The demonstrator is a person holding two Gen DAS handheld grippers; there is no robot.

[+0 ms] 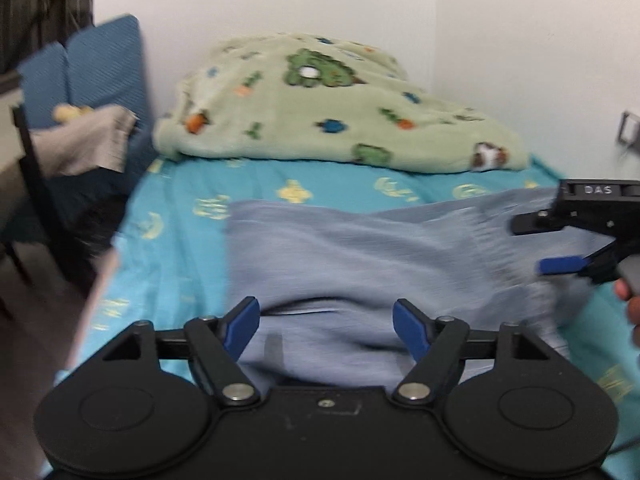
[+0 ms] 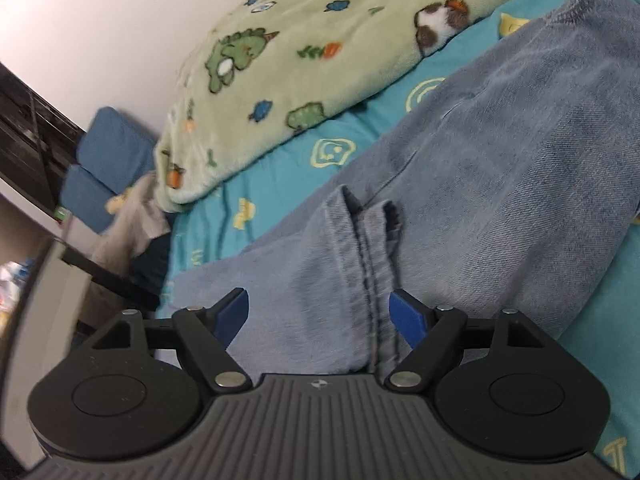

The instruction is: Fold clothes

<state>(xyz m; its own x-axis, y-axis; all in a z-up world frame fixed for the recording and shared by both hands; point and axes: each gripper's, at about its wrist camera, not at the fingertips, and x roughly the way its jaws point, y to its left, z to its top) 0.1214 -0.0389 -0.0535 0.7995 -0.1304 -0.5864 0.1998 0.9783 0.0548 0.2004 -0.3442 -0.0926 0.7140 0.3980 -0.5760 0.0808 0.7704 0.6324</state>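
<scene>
A pair of light blue jeans lies spread on the bed's turquoise patterned sheet. My left gripper is open, its blue pads on either side of a rumpled part of the denim at the near edge. My right gripper is open too, over a seamed fold of the jeans; the seam runs between its pads. The right gripper also shows in the left wrist view at the right, above the jeans' right side, with the person's hand behind it.
A pale green fleece blanket with dinosaur prints is bunched at the bed's far end against the white wall. Left of the bed stand blue cushions, a beige cloth and dark furniture. The sheet also shows in the right wrist view.
</scene>
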